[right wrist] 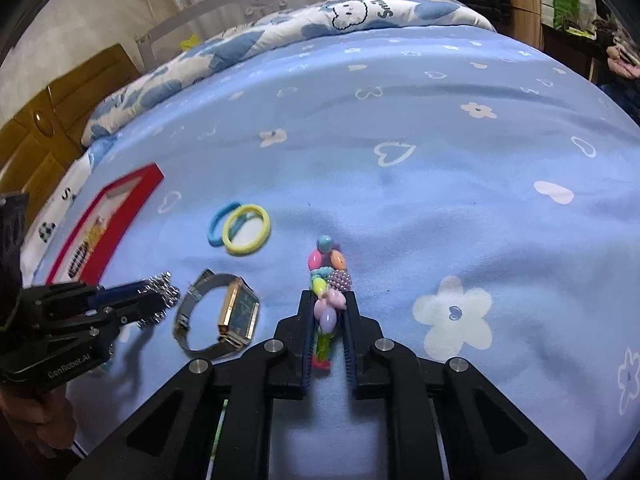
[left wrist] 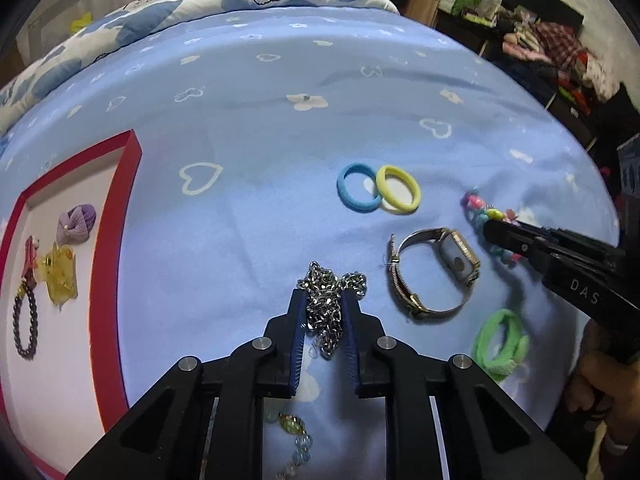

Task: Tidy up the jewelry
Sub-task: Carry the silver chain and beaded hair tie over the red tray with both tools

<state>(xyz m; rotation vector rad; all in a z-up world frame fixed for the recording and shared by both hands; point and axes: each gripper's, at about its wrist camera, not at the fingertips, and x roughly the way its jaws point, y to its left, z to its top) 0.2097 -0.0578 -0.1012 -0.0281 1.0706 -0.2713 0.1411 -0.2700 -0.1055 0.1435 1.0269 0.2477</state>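
- Our left gripper [left wrist: 324, 300] is pinching a heaped silver chain [left wrist: 330, 312] lying on the bed sheet [left wrist: 260, 200], while our right gripper [right wrist: 329, 300] is squeezing a bracelet of pastel beads [right wrist: 328, 280].
- A gold-faced wristwatch [left wrist: 434, 274] is sitting between the two; blue [left wrist: 358, 188] and yellow [left wrist: 398, 189] hair ties are touching beyond it, and a green hair tie [left wrist: 500, 344] is lying nearer.
- The red-rimmed tray [left wrist: 116, 220] at left is holding a purple scrunchie [left wrist: 77, 224], a yellow clip [left wrist: 60, 276] and a dark beaded bracelet [left wrist: 26, 328].
- A cartoon-print quilt [right wrist: 280, 32] is lying bunched at the bed's far edge.
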